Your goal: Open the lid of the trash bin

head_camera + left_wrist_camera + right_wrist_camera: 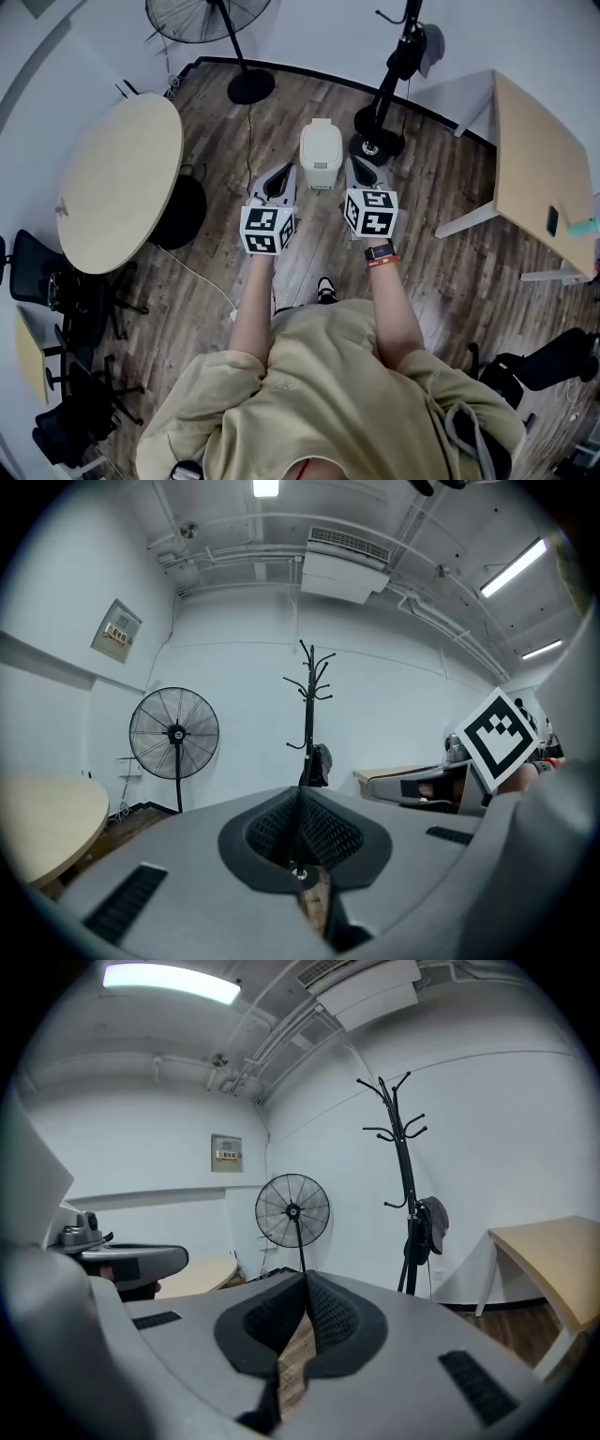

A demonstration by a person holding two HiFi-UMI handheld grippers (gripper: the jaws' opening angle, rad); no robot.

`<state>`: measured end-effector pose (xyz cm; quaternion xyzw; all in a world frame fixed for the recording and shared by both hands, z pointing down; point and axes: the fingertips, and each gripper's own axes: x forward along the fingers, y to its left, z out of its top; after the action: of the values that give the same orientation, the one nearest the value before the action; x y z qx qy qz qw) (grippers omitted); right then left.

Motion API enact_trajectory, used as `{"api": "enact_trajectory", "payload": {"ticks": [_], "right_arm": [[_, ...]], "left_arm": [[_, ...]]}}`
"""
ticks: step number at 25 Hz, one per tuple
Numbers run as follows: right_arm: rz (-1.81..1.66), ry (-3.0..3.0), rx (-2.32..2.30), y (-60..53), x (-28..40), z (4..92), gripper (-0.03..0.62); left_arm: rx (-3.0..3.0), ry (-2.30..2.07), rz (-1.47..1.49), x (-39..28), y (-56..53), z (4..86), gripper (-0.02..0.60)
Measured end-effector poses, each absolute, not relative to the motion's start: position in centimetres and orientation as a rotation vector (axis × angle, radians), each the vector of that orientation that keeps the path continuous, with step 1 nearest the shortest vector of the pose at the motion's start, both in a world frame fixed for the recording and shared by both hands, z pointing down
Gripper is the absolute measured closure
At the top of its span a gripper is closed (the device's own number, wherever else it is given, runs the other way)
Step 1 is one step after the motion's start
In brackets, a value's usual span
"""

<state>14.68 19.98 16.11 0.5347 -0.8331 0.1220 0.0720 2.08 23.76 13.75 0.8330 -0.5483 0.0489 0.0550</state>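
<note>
- item: trash bin (320,155), small, white, standing on the wooden floor (450,272) at upper centre of the head view, just ahead of both grippers and between their tips.
- lid (321,137): pale, rounded, shut and flush on the body; no handle or hinge can be made out from above.
- left gripper (278,178): left of the bin and near it but not touching; its own view shows the fingers together with nothing between them.
- right gripper (364,172): right of the bin and close to it; fingers likewise together and empty.
- neither gripper view shows the bin; both look over it to the far wall, the fan (208,15) and the coat stand (401,58).
- likely handling: thin moulded plastic, so light, stiff and smooth; expect the whole bin to slide or tip on the floor if you lift hard.
- where to hold: you would do best to catch the lid's front rim with one finger tip, or part the fingers and pinch that rim, while the other gripper steadies the body.
- caution: a smooth rim may slip, so lift slowly.
</note>
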Motion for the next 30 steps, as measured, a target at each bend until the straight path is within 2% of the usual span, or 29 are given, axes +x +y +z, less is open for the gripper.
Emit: {"api": "enact_trajectory", "payload": {"ticks": [14,30], "right_arm": [[0.451,-2.471,1.529,12.8,13.1,21.1,0.594],[0.668,-2.319,1.446,4.5,8.6,32.2,0.594]], "left_arm": [[2.437,-1.66,0.153,0.1,16.8,18.4,0.558],[2.465,-1.45,0.298,-2.1,5.5,27.1,0.558]]}}
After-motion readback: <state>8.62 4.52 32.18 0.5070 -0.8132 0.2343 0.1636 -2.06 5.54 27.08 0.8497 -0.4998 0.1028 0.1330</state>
